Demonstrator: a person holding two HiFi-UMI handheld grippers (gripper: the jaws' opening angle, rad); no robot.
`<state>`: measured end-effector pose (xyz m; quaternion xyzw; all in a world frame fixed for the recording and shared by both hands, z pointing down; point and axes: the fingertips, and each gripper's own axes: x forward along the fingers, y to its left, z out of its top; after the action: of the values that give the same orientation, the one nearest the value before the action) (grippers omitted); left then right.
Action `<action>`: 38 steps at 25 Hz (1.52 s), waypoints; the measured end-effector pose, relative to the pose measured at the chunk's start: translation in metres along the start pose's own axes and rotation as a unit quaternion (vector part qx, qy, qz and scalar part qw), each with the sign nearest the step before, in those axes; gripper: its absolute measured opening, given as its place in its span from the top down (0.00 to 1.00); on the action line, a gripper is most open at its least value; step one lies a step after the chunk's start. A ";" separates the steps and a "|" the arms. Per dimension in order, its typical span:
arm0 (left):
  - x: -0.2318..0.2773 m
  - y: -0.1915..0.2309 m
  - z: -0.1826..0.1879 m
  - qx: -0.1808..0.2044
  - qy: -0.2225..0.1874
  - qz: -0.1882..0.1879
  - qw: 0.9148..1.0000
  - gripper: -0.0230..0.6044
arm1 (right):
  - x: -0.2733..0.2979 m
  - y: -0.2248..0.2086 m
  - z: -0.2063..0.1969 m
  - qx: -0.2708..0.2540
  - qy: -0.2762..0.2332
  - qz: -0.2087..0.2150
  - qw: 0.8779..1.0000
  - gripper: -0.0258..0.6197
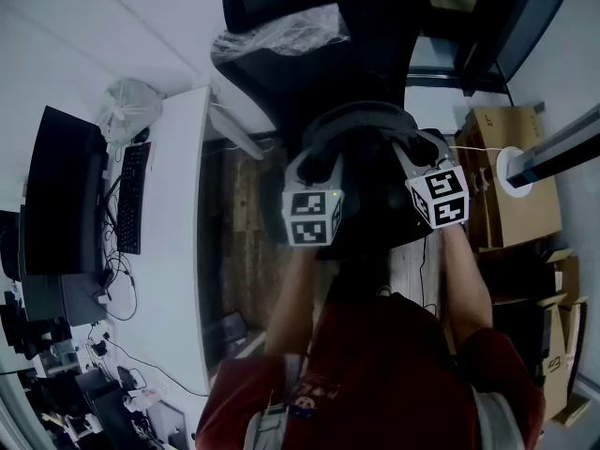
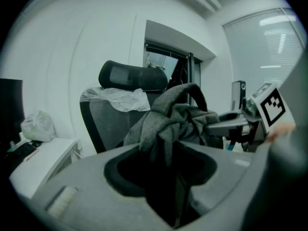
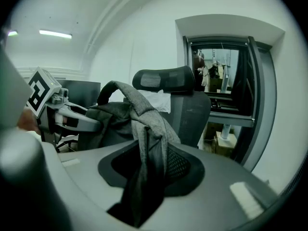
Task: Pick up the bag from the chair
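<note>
Bag [image 2: 173, 119]: grey fabric; I am seeing it hanging bunched between both grippers, just ahead of their jaws. I cannot tell whether it is touching the seat.
Left gripper [image 2: 163, 167]: its jaws are clamping a fold of the bag, which is running down into the slot.
Right gripper [image 3: 144, 177]: its jaws are pinching another fold of the bag.
Chair [image 2: 103, 119]: black with a mesh back, standing just beyond the bag, ahead of both grippers.
Plastic sheet [image 2: 122, 97]: lying over the chair's back, under the headrest.
Desk [image 1: 173, 251]: white, lying left of the left gripper and carrying a keyboard [image 1: 131, 200] and a monitor [image 1: 61, 195].
Cardboard boxes [image 1: 511, 176]: sitting right of the right gripper.
</note>
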<state>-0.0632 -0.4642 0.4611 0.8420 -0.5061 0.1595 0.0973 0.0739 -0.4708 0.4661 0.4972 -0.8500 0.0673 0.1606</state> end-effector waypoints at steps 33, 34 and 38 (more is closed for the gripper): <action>-0.203 -0.156 -0.089 -0.009 0.016 0.024 1.000 0.68 | -0.226 0.100 -0.087 -0.001 0.002 0.042 0.999 0.75; -0.205 -0.158 -0.092 -0.011 0.017 0.024 1.000 0.68 | -0.228 0.102 -0.090 0.000 0.003 0.043 0.999 0.75; -0.211 -0.161 -0.102 -0.012 0.022 0.022 0.999 0.68 | -0.233 0.108 -0.098 0.002 0.002 0.039 0.999 0.75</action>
<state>-0.0300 -0.1824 0.4781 0.8257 -0.5242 0.1739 0.1150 0.1064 -0.1982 0.4839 0.4635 -0.8684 0.0768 0.1585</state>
